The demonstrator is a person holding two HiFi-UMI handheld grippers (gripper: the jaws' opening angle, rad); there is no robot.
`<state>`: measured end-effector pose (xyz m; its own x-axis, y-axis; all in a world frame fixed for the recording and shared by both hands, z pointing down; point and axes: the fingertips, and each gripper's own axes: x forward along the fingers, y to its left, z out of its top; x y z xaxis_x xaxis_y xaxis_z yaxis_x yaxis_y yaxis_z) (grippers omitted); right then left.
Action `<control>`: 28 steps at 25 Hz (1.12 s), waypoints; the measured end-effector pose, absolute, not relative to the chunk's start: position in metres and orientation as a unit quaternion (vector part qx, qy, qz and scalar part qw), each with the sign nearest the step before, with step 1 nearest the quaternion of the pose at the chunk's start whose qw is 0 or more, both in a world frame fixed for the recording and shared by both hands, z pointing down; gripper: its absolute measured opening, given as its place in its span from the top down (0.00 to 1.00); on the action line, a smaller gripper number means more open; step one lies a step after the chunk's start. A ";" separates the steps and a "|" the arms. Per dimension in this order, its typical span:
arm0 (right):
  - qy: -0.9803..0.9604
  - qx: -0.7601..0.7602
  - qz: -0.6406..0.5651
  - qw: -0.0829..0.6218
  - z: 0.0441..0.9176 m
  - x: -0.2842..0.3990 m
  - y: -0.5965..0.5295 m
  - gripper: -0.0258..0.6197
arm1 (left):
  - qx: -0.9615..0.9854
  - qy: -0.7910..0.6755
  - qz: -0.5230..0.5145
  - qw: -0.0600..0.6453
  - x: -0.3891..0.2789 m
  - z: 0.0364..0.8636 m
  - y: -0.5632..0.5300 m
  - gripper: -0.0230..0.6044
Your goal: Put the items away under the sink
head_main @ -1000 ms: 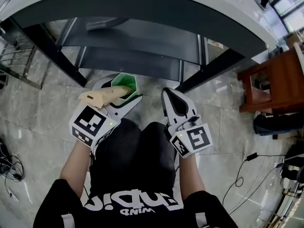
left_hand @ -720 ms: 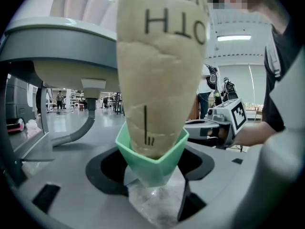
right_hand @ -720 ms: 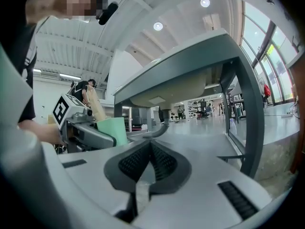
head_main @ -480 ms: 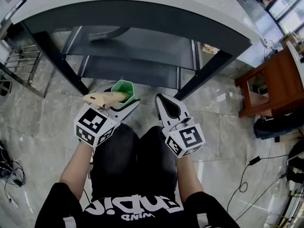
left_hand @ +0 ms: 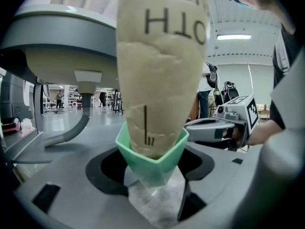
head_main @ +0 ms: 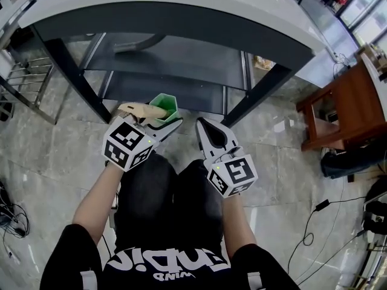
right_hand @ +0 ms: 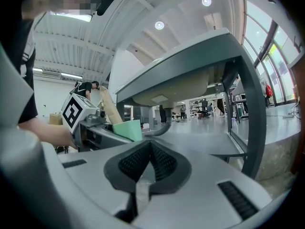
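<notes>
My left gripper point(head_main: 164, 121) is shut on a green plastic cup point(head_main: 164, 106) with a beige printed packet point(head_main: 140, 109) standing in it. In the left gripper view the cup point(left_hand: 152, 159) sits between the jaws and the packet point(left_hand: 159, 80) rises tall out of it. The cup hangs just in front of the lower shelf point(head_main: 163, 86) under the sink counter point(head_main: 181, 11). My right gripper point(head_main: 204, 125) is beside it, shut with nothing between its pads point(right_hand: 162, 163), pointing level at the shelves. The cup point(right_hand: 127, 129) shows at its left.
A grey drain pipe point(head_main: 136, 41) curves down onto the upper shelf point(head_main: 175, 56). Black legs point(head_main: 66, 71) frame the shelves on both sides. A metal rack point(head_main: 18, 77) stands at the left and a wooden table point(head_main: 347, 101) at the right. Cables point(head_main: 314, 222) lie on the stone floor.
The left gripper with the cup has shifted slightly right and toward the shelves. The right gripper has kept still, still shut.
</notes>
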<state>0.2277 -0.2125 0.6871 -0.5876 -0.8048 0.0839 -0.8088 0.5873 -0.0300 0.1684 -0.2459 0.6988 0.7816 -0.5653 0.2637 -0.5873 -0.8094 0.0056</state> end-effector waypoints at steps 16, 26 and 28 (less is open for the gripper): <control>-0.886 0.462 0.035 0.029 0.692 0.223 -0.214 0.93 | 0.930 -0.337 0.148 0.018 0.183 0.708 -0.342 0.46; -0.882 0.470 0.034 0.028 0.693 0.228 -0.218 0.93 | 0.924 -0.344 0.166 0.028 0.193 0.718 -0.397 0.46; -0.882 0.469 0.035 0.029 0.694 0.228 -0.219 0.93 | 0.921 -0.347 0.174 0.033 0.194 0.724 -0.405 0.46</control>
<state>0.2276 -0.2185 0.6939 -0.5587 -0.8251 0.0836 -0.8291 0.5580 -0.0339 0.1943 -0.4055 0.7236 0.6989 -0.6274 0.3433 -0.6502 -0.7574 -0.0605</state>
